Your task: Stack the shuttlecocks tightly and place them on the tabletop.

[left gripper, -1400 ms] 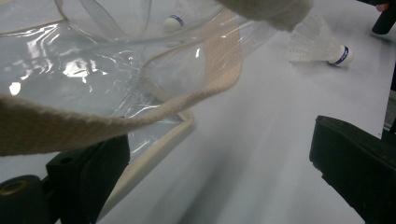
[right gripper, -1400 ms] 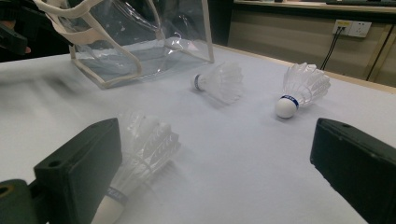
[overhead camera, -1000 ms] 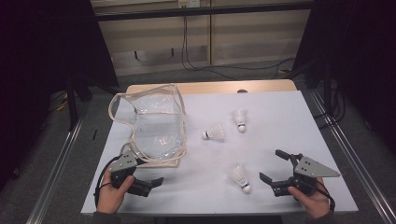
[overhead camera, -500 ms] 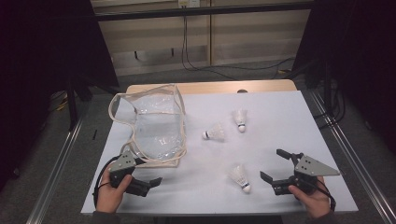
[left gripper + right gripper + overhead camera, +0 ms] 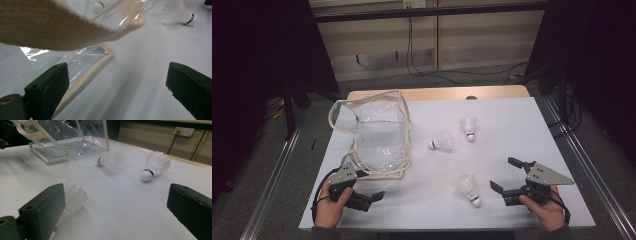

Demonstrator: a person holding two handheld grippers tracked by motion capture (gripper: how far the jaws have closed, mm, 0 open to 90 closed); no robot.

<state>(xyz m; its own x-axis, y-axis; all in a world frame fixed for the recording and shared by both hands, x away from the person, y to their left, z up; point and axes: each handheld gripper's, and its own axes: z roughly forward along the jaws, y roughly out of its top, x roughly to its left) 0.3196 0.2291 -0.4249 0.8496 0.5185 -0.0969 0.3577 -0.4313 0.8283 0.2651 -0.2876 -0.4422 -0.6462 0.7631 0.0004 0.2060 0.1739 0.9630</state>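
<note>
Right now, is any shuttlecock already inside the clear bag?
No, all three shuttlecocks lie on the white table to the right of the clear bag, outside it.

A clear plastic bag with cream webbing trim [image 5: 374, 135] lies at the left of the white-topped table [image 5: 512, 120]. Three white feathered shuttlecocks [image 5: 441, 142] lie to its right, well apart.
</note>
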